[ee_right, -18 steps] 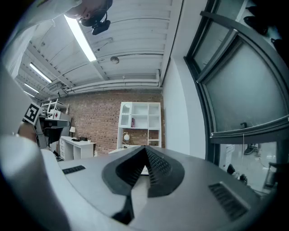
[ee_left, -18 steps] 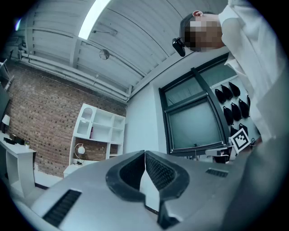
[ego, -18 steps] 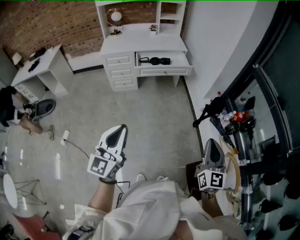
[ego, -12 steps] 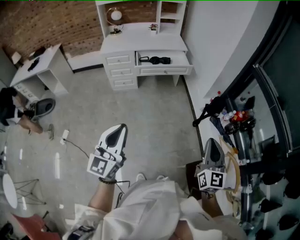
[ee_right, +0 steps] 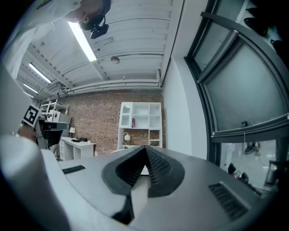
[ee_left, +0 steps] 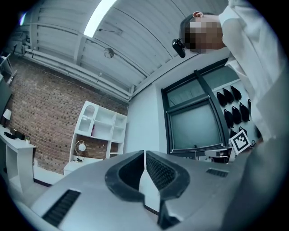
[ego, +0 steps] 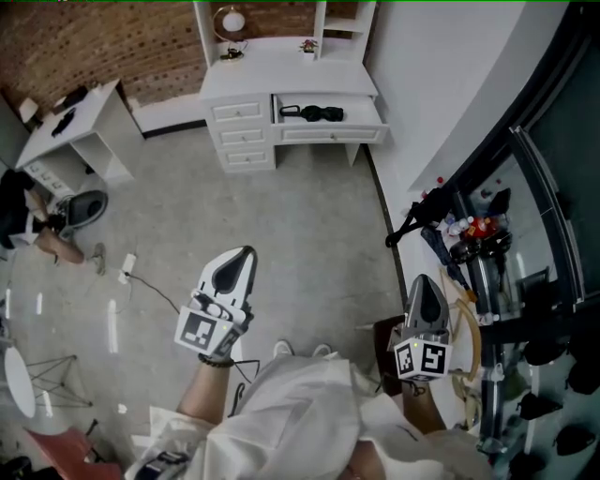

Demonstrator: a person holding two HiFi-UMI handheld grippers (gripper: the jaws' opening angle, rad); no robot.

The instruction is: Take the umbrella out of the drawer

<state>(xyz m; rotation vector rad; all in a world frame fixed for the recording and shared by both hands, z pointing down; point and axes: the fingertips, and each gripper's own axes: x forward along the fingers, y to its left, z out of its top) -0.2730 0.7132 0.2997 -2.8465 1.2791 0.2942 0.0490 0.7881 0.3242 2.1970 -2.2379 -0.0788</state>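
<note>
Umbrella (ego: pixel 314 113), black and folded, lies lengthwise in the open drawer (ego: pixel 330 132) at the right end of the white desk (ego: pixel 281 80), well apart from both grippers. A round lamp (ego: pixel 228 21) stands at the desk's back left corner. Grey floor (ego: pixel 309 225) lies between the desk and the grippers; a white cable (ego: pixel 128 269) trails on it left of the left gripper (ego: pixel 246 253). A cluttered rack (ego: pixel 469 234) stands just beside the right gripper (ego: pixel 422 281). Left fingers (ee_left: pixel 160 173) are clenched on nothing; right fingers (ee_right: pixel 156 167) are likewise clenched and empty. Only markings: black-and-white square markers on the cubes (ego: pixel 202 330).
</note>
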